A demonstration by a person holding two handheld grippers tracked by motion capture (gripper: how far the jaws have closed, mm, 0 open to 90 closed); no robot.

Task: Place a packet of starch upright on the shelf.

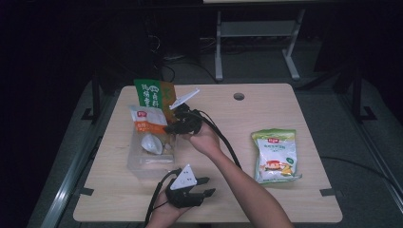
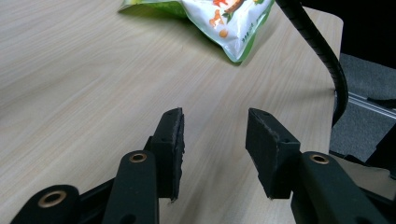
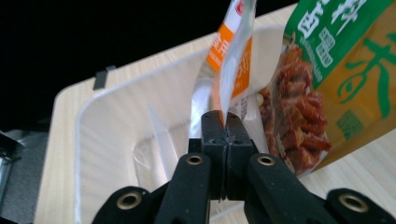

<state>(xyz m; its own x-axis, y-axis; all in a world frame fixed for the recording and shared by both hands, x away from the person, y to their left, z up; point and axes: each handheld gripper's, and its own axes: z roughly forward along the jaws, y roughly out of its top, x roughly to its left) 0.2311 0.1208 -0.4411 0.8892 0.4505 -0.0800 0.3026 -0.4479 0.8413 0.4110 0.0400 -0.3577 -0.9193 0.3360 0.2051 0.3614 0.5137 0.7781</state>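
Two grippers: right gripper (image 3: 226, 122) pinching orange packet (image 3: 232, 56) edge, green bag (image 3: 345, 70) alongside, left gripper (image 2: 215, 140) half-open.

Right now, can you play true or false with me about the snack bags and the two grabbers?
1. The right gripper pinches the orange-and-white packet. True.
2. The left gripper holds a snack bag. False: its jaws stand apart over bare table, with nothing between them.
3. The clear plastic box sits on the floor. False: it sits on the table.
4. A green-and-white snack bag lies flat, away from the box. True.
5. The green-and-yellow bag lies flat. False: it stands at the box.
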